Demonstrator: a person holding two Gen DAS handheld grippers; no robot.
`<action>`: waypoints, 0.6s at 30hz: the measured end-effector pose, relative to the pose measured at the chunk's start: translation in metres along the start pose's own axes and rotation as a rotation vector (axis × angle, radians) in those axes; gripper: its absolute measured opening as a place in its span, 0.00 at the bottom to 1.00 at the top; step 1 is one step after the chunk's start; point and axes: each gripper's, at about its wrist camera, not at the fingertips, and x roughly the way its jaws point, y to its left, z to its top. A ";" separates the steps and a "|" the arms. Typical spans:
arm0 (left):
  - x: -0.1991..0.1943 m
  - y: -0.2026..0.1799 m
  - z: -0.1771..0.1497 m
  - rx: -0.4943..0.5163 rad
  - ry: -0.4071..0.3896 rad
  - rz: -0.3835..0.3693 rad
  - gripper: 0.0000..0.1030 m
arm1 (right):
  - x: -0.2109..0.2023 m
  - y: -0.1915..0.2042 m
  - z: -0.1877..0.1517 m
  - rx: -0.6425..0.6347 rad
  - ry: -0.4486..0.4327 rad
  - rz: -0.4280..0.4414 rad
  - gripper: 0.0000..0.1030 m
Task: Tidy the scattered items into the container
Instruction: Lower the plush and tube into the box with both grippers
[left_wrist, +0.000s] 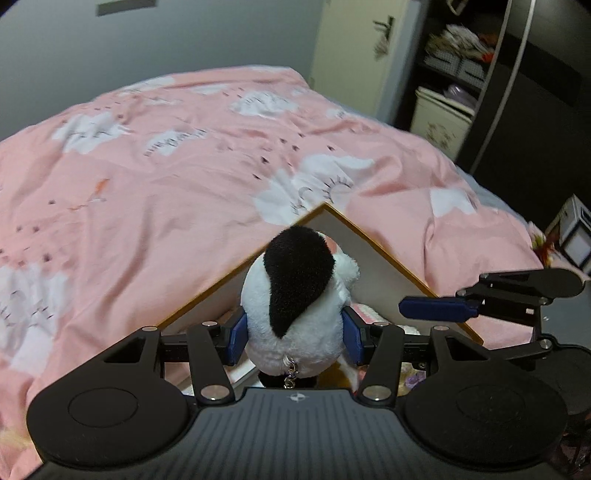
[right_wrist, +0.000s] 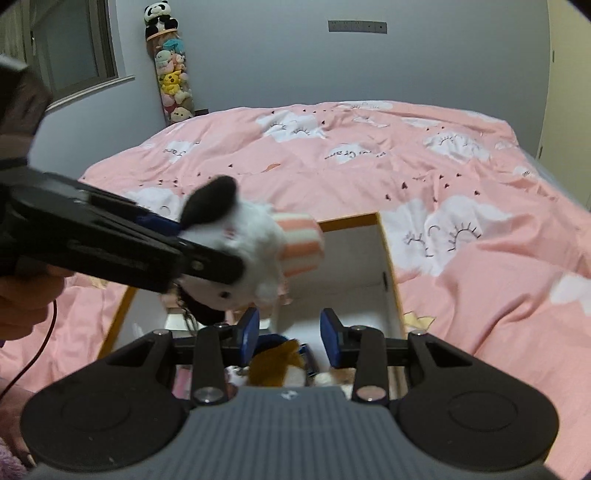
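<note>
Clamped between the blue pads of the left claw (left_wrist: 295, 334) is a white-and-black plush toy (left_wrist: 295, 295), held above the open cardboard box (left_wrist: 373, 258) that sits on the bed. From the left wrist view only the toy's back shows, a white body with a black patch, and a small metal clasp hangs at its base; its face is turned away. From the right wrist view the same toy (right_wrist: 240, 254) hangs over the box's near left part, blurred, with a black ear, a dark eye and a pink-and-white striped piece (right_wrist: 301, 245) at its side. What that striped piece is cannot be made out.

The right claw (right_wrist: 290, 334) stands with its pads apart and nothing between them, over the box. Below it inside the box (right_wrist: 388, 266) lie a brown-and-white furry item (right_wrist: 280, 360) and other small things, mostly covered by the claw's body and too cut off to name.

A hand (right_wrist: 22, 302) gripping the left tool shows at the left edge of the right wrist view, only in part. The pink bedcover (right_wrist: 443, 177) with white cloud prints spreads around the box. Against the far wall a column of stuffed toys (right_wrist: 173, 77) stands, topped by a panda.
</note>
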 end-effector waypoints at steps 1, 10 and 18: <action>0.007 -0.001 0.002 0.010 0.014 -0.013 0.58 | 0.001 -0.003 0.000 -0.003 0.002 -0.009 0.38; 0.063 0.002 0.014 0.029 0.104 -0.071 0.58 | 0.021 -0.012 -0.004 -0.031 0.044 -0.038 0.38; 0.097 0.001 0.018 0.035 0.150 -0.068 0.59 | 0.040 -0.015 -0.006 -0.040 0.082 -0.073 0.38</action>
